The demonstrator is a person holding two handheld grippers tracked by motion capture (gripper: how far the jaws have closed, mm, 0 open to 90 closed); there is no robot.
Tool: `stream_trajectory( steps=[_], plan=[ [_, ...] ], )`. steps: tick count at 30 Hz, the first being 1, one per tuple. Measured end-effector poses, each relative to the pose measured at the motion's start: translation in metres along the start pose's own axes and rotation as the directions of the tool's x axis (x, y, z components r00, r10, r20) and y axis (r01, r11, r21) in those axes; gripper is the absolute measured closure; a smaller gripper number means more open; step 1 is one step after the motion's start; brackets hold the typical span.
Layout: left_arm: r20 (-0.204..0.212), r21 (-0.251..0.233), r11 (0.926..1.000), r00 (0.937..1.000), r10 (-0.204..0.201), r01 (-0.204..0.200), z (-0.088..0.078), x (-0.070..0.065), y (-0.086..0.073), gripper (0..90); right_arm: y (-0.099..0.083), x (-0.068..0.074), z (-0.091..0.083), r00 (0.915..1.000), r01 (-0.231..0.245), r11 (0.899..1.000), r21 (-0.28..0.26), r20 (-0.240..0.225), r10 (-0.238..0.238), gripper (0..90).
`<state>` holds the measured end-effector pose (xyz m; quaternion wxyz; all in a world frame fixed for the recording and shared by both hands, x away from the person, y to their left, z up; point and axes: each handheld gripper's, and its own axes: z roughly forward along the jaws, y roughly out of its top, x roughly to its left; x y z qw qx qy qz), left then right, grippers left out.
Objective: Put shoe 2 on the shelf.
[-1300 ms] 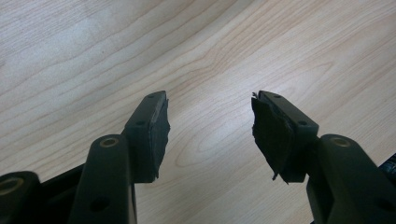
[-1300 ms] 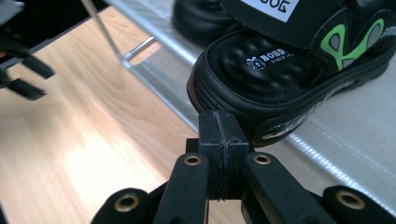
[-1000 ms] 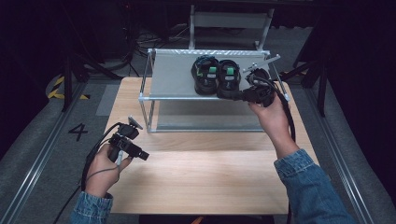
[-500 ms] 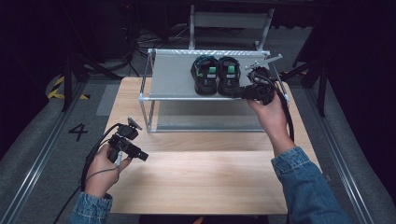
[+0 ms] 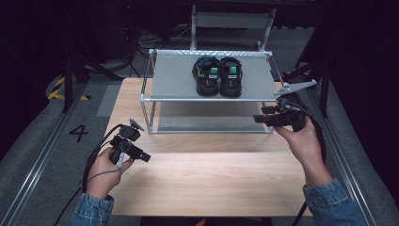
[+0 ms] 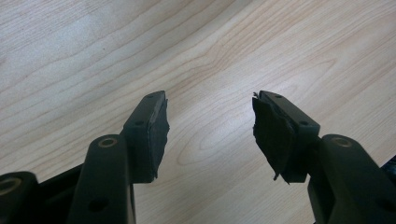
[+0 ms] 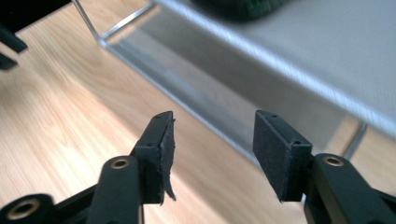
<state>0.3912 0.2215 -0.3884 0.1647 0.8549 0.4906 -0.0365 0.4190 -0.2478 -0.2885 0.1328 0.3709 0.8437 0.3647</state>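
Observation:
Two black sandals with green tags stand side by side on the rack's top shelf (image 5: 174, 77), the left sandal (image 5: 206, 75) touching the right sandal (image 5: 230, 76). My right gripper (image 5: 257, 117) hangs off the rack's front right corner, below shelf height and apart from the sandals. Its jaws have just been opening and hold nothing (image 7: 215, 135); a blurred dark sandal (image 7: 243, 5) lies beyond them on the shelf. My left gripper (image 5: 146, 157) hovers over the wooden table (image 5: 211, 183) at the left, open and empty (image 6: 210, 121).
The metal-framed rack has a lower shelf (image 5: 207, 122) with nothing on it. Bare tabletop lies in front of the rack between my two hands. Dark stands and cables surround the table, and a metal chair (image 5: 230, 21) stands behind the rack.
My right gripper let go of the right sandal on the top shelf, opened, and drew back right and down to the rack's front corner. The left hand stayed still.

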Motion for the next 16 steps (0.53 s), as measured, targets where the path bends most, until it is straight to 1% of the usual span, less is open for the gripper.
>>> stream_trajectory(
  steps=[1,3,5,6,7,9,10,11,12,13,14,15,16],
  plan=[
    [-0.001,0.007,1.0000,1.0000,0.003,-0.003,0.001,0.000,0.001,44.6,-0.006,-0.001,-0.001,1.0000,-0.007,1.000,0.003,0.002,0.007,47.7],
    [0.001,0.005,1.0000,1.0000,-0.002,0.002,0.003,0.000,0.002,44.3,-0.021,-0.005,-0.005,0.9997,-0.022,1.000,0.006,0.010,0.022,46.3],
    [0.000,-0.002,1.0000,1.0000,0.002,-0.002,0.003,0.001,0.003,44.0,-0.038,-0.007,-0.006,0.9994,-0.030,1.000,0.008,0.018,0.030,44.6],
    [-0.002,-0.015,0.9999,1.0000,0.000,0.000,0.004,0.000,0.003,43.6,-0.045,-0.009,-0.005,0.9993,-0.033,0.999,0.006,0.019,0.033,44.3],
    [-0.001,-0.018,0.9998,1.0000,0.001,-0.001,0.003,0.000,0.004,42.8,-0.053,-0.009,-0.005,0.9987,-0.048,0.999,0.001,0.019,0.048,43.9],
    [-0.004,-0.028,0.9996,1.0000,0.003,-0.003,0.003,0.000,0.005,41.3,-0.069,-0.012,-0.002,0.9978,-0.065,0.998,-0.008,0.012,0.065,43.4],
    [-0.002,-0.043,0.9991,1.0000,-0.004,0.004,0.002,0.000,0.005,40.7,-0.074,-0.013,-0.001,0.9975,-0.070,0.997,-0.008,0.011,0.070,43.4],
    [-0.002,-0.043,0.9991,1.0000,-0.004,0.004,0.002,0.000,0.005,39.3,-0.074,-0.013,-0.001,0.9975,-0.070,0.997,-0.008,0.011,0.070,43.4],
    [-0.006,-0.050,0.9988,1.0000,-0.004,0.004,0.002,-0.001,0.004,39.3,-0.088,-0.016,0.004,0.9964,-0.081,0.997,-0.014,0.024,0.082,43.8],
    [-0.002,-0.051,0.9987,1.0000,-0.003,0.003,0.002,-0.001,0.004,38.0,-0.095,-0.019,0.008,0.9955,-0.092,0.996,-0.012,0.022,0.093,42.9],
    [-0.009,-0.058,0.9983,1.0000,-0.002,0.002,0.001,-0.001,0.004,36.9,-0.099,-0.021,0.011,0.9949,-0.100,0.995,0.007,0.013,0.100,42.2],
    [-0.012,-0.060,0.9982,0.9999,-0.001,0.000,0.001,-0.002,0.003,36.7,-0.102,-0.023,0.012,0.9941,-0.108,0.994,0.020,0.016,0.107,41.7],
    [-0.018,-0.067,0.9977,0.9998,0.003,-0.004,0.000,-0.002,0.003,36.5,-0.105,-0.024,0.013,0.9936,-0.111,0.994,0.022,0.024,0.111,40.8]
  ],
)
